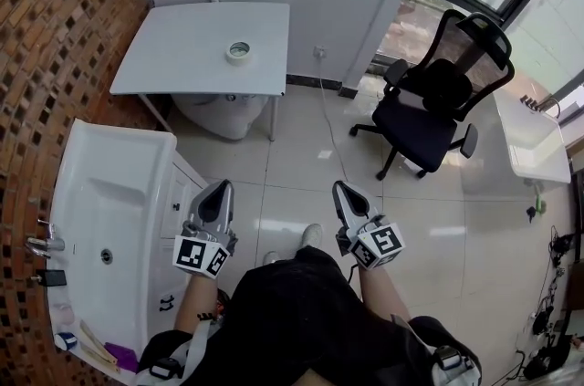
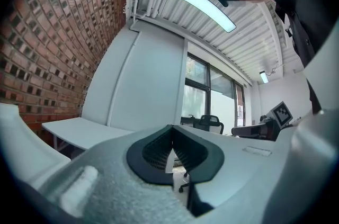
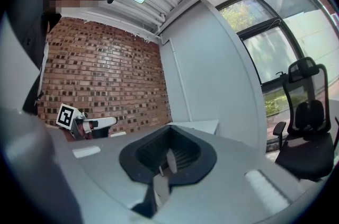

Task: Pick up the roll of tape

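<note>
The roll of tape (image 1: 238,52), a pale ring, lies flat on the white table (image 1: 182,56) against the far wall, near the table's right edge. Both grippers are held out level over the tiled floor, well short of the table. My left gripper (image 1: 217,193) is shut with nothing in it, its jaws meeting in a point (image 2: 170,130). My right gripper (image 1: 344,191) is likewise shut and empty (image 3: 169,132). The tape does not show in either gripper view; only the table's edge (image 2: 79,130) (image 3: 197,125) shows ahead.
A white washbasin (image 1: 109,220) on a cabinet stands close at the left against the brick wall. A black office chair (image 1: 429,101) stands at the right, with a white desk (image 1: 529,138) beyond it. A white tub (image 1: 224,112) sits under the table.
</note>
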{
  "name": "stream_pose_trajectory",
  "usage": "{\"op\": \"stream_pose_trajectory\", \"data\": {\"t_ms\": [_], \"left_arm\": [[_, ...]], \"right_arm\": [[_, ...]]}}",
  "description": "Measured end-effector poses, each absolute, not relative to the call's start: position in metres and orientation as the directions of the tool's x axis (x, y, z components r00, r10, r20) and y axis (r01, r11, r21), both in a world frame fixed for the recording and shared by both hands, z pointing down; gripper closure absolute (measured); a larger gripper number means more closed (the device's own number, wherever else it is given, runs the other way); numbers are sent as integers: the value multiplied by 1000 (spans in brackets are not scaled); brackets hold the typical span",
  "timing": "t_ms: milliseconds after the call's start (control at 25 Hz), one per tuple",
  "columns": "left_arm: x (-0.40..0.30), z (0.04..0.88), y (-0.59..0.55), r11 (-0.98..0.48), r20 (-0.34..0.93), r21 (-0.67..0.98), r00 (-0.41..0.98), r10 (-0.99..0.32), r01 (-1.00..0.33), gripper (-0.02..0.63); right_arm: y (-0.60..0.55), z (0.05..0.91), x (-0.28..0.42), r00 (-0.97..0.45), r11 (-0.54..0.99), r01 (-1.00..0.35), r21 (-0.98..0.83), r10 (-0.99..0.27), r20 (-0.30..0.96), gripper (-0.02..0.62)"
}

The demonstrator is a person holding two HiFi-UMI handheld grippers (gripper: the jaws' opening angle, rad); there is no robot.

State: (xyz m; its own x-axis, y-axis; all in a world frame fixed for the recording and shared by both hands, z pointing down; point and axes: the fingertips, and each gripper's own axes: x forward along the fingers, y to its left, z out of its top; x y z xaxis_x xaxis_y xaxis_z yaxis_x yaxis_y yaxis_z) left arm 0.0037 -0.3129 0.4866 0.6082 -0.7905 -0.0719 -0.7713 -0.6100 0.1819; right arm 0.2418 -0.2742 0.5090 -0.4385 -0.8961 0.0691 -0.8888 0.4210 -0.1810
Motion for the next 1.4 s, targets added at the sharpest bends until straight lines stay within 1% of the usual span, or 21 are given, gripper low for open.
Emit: {"op": "stream_pose_trajectory", "data": {"t_ms": [320, 440, 720, 840, 1080, 1280, 1400], "left_arm": [[-12, 492, -358, -521, -45, 164, 521, -852, -838, 604], [-15, 483, -388, -476, -71, 170, 471, -879, -863, 604], [3, 454, -473, -420, -139, 148, 402, -905, -895, 604], [13, 450, -501, -383, -149, 169, 361, -921, -908, 606], [28, 454, -546, -359, -143, 162, 338, -930, -919, 604], [40, 447, -574, -356, -129, 125, 340, -931, -926, 604], [38, 446, -586, -370, -130, 105, 356, -925, -923, 604]], "right_arm": [[-349, 522, 236, -516, 494, -841, -219, -855, 53, 591], [-396, 520, 242, -544, 527, -822, -217, -839, 26, 591], [-499, 492, 270, -575, 577, -797, -181, -815, -70, 591], [-529, 492, 286, -576, 577, -794, -191, -815, -66, 591], [-580, 502, 308, -592, 588, -780, -213, -804, -52, 591], [-613, 515, 310, -615, 605, -761, -233, -788, -38, 591], [-634, 523, 299, -625, 611, -752, -247, -780, -24, 591]]}}
